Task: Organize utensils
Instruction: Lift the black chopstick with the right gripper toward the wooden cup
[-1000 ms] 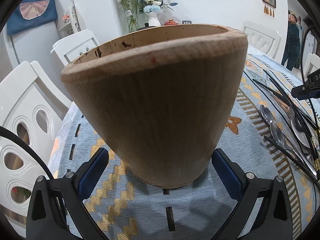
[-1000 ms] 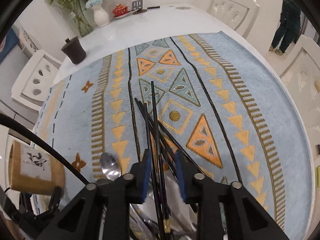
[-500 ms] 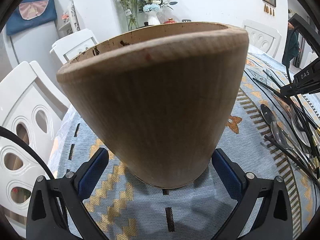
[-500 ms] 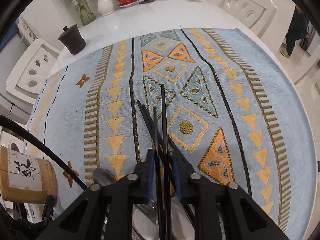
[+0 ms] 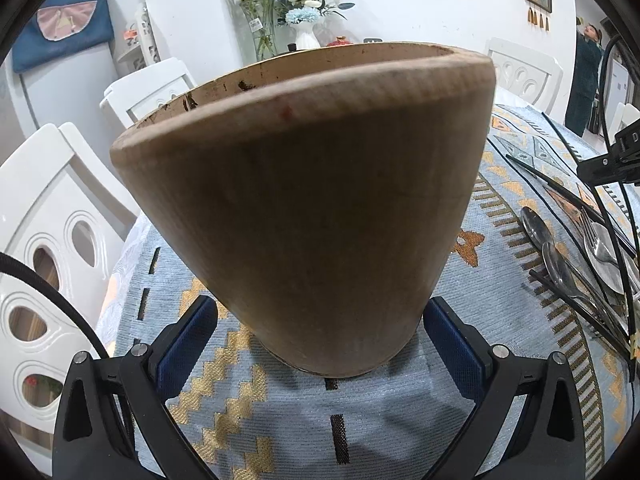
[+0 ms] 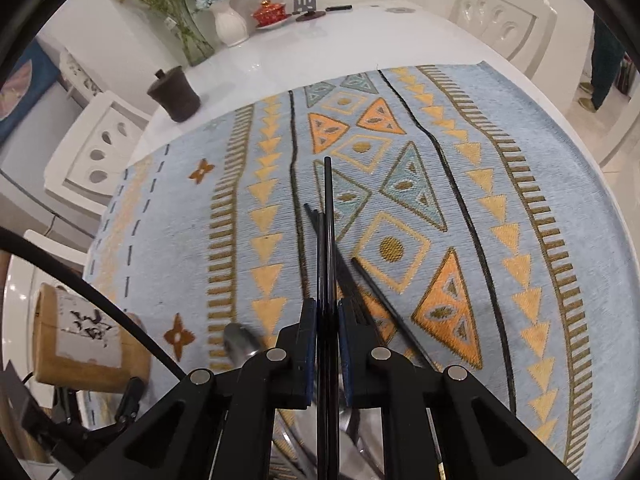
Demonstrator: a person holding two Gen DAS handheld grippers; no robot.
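My left gripper has its blue pads against both sides of the base of a wooden utensil holder, which is tilted and fills the left wrist view. In the right wrist view the holder shows at lower left. My right gripper is shut on two black chopsticks; its jaws have just closed on them. The pair points away from me above the patterned cloth. More black chopsticks lie under them. Spoons and a fork lie in the same pile.
A dark lidded cup, a white flower vase and a red tea set stand on the bare white tabletop at the back. White chairs ring the table. A person stands far right.
The right jaws closed on the two chopsticks and lifted them, so their tips now stand clear of the pile. The holder leans slightly more in the left gripper.
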